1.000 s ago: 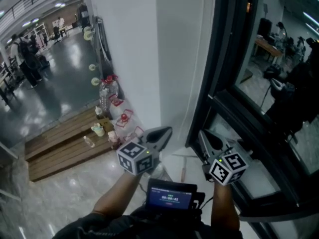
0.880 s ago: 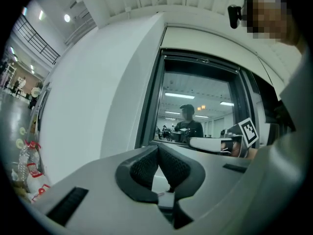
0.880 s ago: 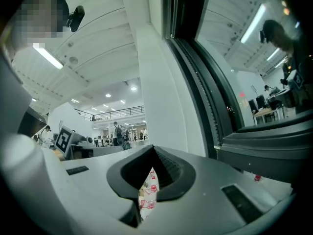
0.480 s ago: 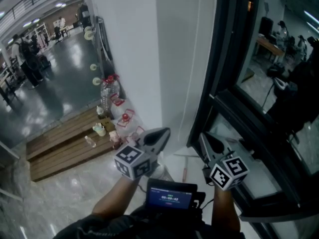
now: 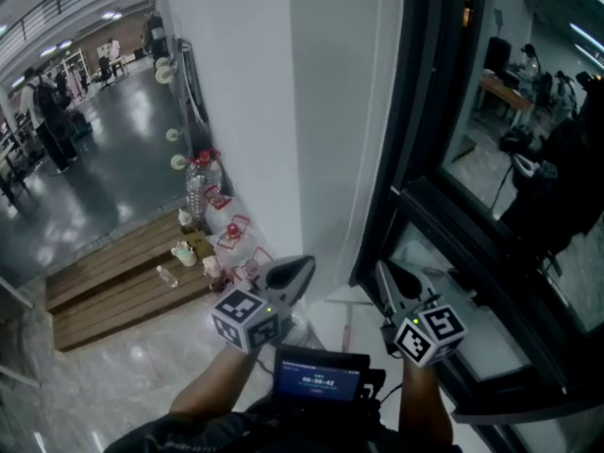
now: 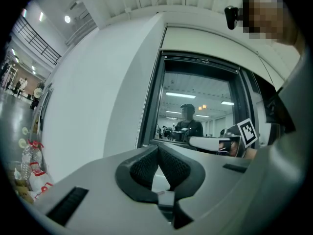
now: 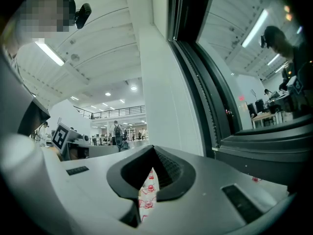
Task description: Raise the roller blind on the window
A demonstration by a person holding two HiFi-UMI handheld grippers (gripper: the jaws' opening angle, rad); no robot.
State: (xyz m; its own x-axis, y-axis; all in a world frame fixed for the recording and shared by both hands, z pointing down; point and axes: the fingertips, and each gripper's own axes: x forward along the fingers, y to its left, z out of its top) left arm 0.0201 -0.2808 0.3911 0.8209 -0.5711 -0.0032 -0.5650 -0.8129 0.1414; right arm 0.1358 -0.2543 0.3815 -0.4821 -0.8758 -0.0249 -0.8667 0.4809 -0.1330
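The window [image 5: 514,149] sits in a dark frame [image 5: 425,140] at the right of a white wall. Its glass is bare and reflects the person. A thin cord [image 5: 357,196] hangs down the wall beside the frame. My left gripper [image 5: 304,264] is held level in front of the wall, left of the cord, shut and empty [image 6: 158,148]. My right gripper [image 5: 383,270] points at the lower corner of the frame. Its tips meet [image 7: 153,150] and I see nothing between the pads. A beaded line [image 7: 198,80] runs along the frame. Neither gripper touches the cord.
Water bottles with red caps [image 5: 203,182] stand at the wall's foot by a low wooden platform [image 5: 123,272]. A small screen device [image 5: 321,377] sits at the person's chest. A pale sill [image 5: 472,347] runs below the window. People stand far off at the left [image 5: 47,111].
In the head view the left gripper has drifted slightly down and left. The right gripper has barely shifted. Both pairs of jaws look the same as before.
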